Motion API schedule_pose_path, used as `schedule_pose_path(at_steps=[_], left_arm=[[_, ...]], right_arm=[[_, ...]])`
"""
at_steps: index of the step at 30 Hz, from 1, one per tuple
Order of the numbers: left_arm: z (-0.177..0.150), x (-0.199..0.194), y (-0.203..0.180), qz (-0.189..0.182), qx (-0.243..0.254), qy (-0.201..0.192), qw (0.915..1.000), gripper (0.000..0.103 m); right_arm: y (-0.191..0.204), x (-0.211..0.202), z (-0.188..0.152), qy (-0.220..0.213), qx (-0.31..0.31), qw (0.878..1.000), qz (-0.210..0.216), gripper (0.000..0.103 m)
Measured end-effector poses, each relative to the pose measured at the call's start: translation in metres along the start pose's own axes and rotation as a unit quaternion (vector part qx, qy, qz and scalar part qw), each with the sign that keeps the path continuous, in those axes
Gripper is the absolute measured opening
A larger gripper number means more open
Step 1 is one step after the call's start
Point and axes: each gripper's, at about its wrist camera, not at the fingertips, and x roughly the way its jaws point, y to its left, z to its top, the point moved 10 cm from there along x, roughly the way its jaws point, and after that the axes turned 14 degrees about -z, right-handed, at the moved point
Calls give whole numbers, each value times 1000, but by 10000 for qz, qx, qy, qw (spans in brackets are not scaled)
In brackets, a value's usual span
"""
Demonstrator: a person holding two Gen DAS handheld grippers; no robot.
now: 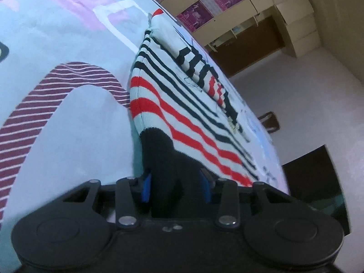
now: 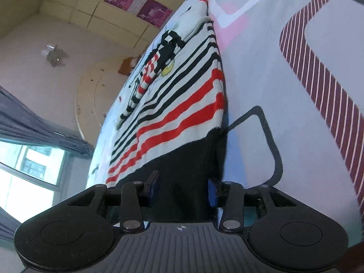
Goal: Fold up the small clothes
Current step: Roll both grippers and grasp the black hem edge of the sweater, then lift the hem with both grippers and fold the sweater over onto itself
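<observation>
A striped knit sweater (image 1: 182,104) lies flat on a patterned bed sheet (image 1: 68,34). The left tongs (image 1: 177,188) and right tongs (image 2: 182,191), each partly closed, straddle its black hem. Whether the pads truly pinch is unclear; a loose hold would probably let the hem slip mid-fold

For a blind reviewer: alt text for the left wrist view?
The left gripper grips the black hem of a striped sweater lying on a pale patterned sheet. Cupboards stand behind.
</observation>
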Motion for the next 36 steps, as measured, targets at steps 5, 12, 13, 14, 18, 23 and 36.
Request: schedule_pose_path(at_steps=[5,12,13,14,18,23,36], left_arm=[[16,11,0,-152,-172,-313,9992,40],[17,18,0,-39,-40,-154,9999,39],[11,15,-2,17,67,-40,10000,39],[6,11,-4,66,170,23,9998,38],[-5,3,2,419,439,121,9981,7],[6,-26,-19,-101,445,-796,9958,7],[34,-20,-35,-64,352,-1113,9931,6]], right_arm=[[4,3,11,-54,22,9999,91,30],[2,9,14,-59,44,10000,-28,30],[2,9,10,-10,-10,10000,-24,30],[3,9,6,37,-76,10000,-22,30],[3,9,-6,40,-375,9991,-215,5],[24,-30,8,-622,-488,9964,310,5],[37,-32,43,-1034,-611,9928,-8,4]])
